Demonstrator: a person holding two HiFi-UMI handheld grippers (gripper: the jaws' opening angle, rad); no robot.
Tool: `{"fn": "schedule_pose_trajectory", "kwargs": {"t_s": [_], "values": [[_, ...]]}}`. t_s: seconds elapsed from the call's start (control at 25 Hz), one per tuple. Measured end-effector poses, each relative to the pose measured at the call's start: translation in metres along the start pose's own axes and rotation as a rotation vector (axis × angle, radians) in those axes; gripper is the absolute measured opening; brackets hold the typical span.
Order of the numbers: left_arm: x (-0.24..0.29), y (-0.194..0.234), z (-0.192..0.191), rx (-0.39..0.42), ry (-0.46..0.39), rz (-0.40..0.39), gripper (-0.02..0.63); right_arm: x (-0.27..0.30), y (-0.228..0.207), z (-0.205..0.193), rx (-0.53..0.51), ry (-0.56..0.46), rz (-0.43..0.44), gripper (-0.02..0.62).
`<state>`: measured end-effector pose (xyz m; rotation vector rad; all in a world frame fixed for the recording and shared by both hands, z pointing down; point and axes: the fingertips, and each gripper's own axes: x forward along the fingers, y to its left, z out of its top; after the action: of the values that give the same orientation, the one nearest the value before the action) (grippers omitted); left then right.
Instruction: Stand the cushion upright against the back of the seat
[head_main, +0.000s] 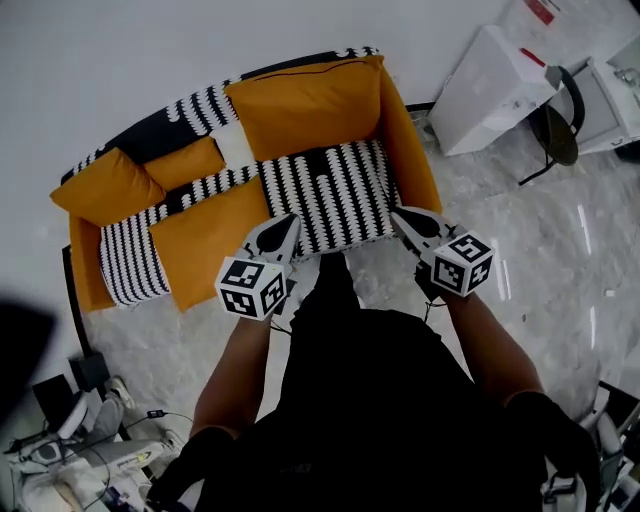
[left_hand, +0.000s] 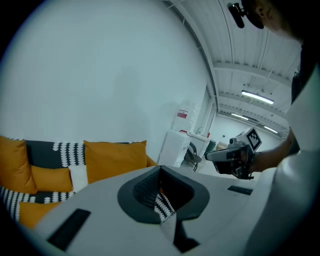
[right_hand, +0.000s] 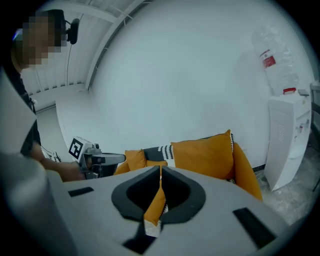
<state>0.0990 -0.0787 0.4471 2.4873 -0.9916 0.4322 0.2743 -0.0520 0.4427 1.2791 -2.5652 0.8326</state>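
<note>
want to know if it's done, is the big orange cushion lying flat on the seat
No, the big cushion stands upright, leaning on the sofa back.

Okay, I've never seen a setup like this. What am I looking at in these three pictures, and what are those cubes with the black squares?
A person holds a hand-held gripper in each hand, and the marked cubes are part of those grippers. The head view comes from a camera on the person's head, looking down. It shows the left gripper and right gripper pointing toward a sofa. The other two views come from cameras riding on each gripper, looking along its jaws. On the sofa, a large orange cushion stands against the back, above a black-and-white patterned seat cushion. Both grippers are shut and hold nothing.
</note>
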Motion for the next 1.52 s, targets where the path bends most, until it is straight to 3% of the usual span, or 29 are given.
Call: {"fn": "schedule_pose_trajectory", "kwargs": {"t_s": [0.2,0.44,0.72,1.04,1.52], "values": [[-0.063,0.006,-0.014,-0.029,-0.007,0.115,0.017,-0.007,0.033,-0.020,0.021,-0.001,0.056,0.040],[-0.111,0.009,-0.015,-0.057,-0.027,0.213,0.017,0.013,0.090,-0.015,-0.019,0.000,0.178,0.040],[-0.162,-0.009,-0.037,-0.007,-0.066,0.321,0.017,0.022,0.130,-0.043,-0.100,0.052,0.315,0.040],[-0.266,0.106,-0.063,-0.092,-0.072,0.400,0.017,0.098,0.210,-0.058,-0.133,0.131,0.279,0.040],[-0.349,0.200,-0.089,-0.062,-0.059,0.269,0.017,0.174,0.313,-0.081,-0.076,0.111,0.127,0.040]]}}
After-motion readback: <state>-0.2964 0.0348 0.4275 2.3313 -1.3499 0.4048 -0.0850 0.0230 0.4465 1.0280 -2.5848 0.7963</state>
